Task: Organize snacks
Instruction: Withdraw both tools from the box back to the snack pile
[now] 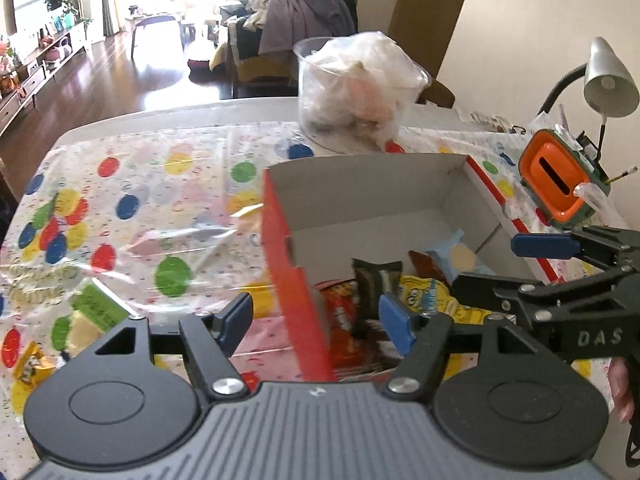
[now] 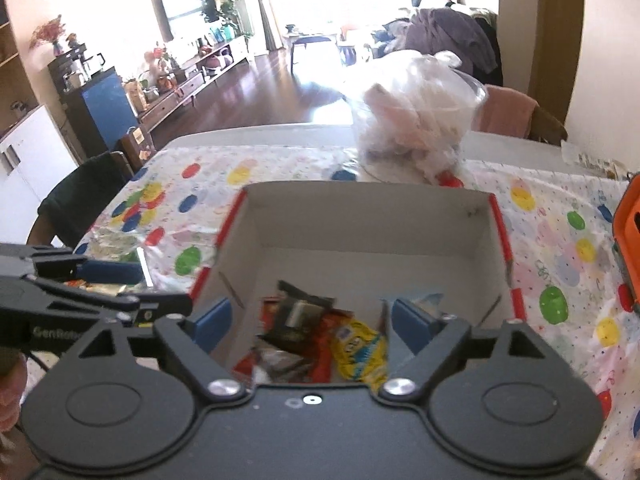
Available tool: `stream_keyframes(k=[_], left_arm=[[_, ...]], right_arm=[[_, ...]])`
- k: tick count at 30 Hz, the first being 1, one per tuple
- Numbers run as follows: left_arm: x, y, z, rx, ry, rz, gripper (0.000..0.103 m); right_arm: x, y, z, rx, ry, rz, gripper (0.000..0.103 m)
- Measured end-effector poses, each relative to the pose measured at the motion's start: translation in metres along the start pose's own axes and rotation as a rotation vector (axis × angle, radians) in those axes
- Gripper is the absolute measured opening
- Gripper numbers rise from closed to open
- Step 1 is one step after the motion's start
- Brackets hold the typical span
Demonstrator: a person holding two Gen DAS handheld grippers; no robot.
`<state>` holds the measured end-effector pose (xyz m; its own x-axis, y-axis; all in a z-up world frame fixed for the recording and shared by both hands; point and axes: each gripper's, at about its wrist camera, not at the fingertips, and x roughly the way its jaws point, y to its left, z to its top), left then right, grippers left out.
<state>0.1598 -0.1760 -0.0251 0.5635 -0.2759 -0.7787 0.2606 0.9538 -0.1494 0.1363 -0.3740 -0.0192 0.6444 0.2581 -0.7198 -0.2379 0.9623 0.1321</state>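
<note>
A red cardboard box with a white inside stands on the table. It holds several snack packets: a dark one, a yellow one, red ones and a light blue one. My left gripper is open, astride the box's near left wall, empty. My right gripper is open over the box's near end, empty; it shows at the right of the left wrist view. Loose snacks lie on the table at the left: a green packet and a yellow one.
A clear tub of bagged items stands behind the box. An orange and green container and a desk lamp are at the right. The table has a dotted plastic cloth. A dark chair stands left.
</note>
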Motion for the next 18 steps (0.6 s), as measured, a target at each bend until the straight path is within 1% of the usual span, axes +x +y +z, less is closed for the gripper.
stream_keyframes(k=[2, 4, 5, 8, 10, 12, 14, 18], left_arm=[[-0.007, 0.011, -0.003, 0.001, -0.013, 0.007, 0.071], [-0.014, 0.022, -0.007, 0.001, -0.03, 0.015, 0.075], [-0.018, 0.027, -0.009, 0.001, -0.037, 0.018, 0.075], [-0.027, 0.046, -0.015, -0.001, -0.045, 0.023, 0.076], [-0.034, 0.059, -0.019, -0.011, -0.047, 0.019, 0.08], [-0.04, 0.072, -0.024, -0.014, -0.055, 0.02, 0.08], [-0.046, 0.083, -0.028, -0.01, -0.065, 0.03, 0.08], [-0.059, 0.107, -0.037, -0.013, -0.091, 0.055, 0.084]], right_arm=[[-0.002, 0.016, 0.001, -0.006, -0.013, -0.013, 0.095], [-0.004, 0.03, 0.0, 0.001, -0.022, -0.012, 0.097], [-0.003, 0.037, 0.001, 0.005, -0.021, -0.012, 0.098], [-0.002, 0.055, -0.001, 0.018, -0.021, 0.008, 0.098], [0.0, 0.068, -0.003, 0.022, -0.02, 0.012, 0.098], [0.002, 0.08, -0.004, 0.027, -0.018, 0.016, 0.099], [0.003, 0.092, -0.006, 0.039, -0.02, 0.029, 0.1], [0.005, 0.118, -0.011, 0.047, -0.044, 0.043, 0.101]])
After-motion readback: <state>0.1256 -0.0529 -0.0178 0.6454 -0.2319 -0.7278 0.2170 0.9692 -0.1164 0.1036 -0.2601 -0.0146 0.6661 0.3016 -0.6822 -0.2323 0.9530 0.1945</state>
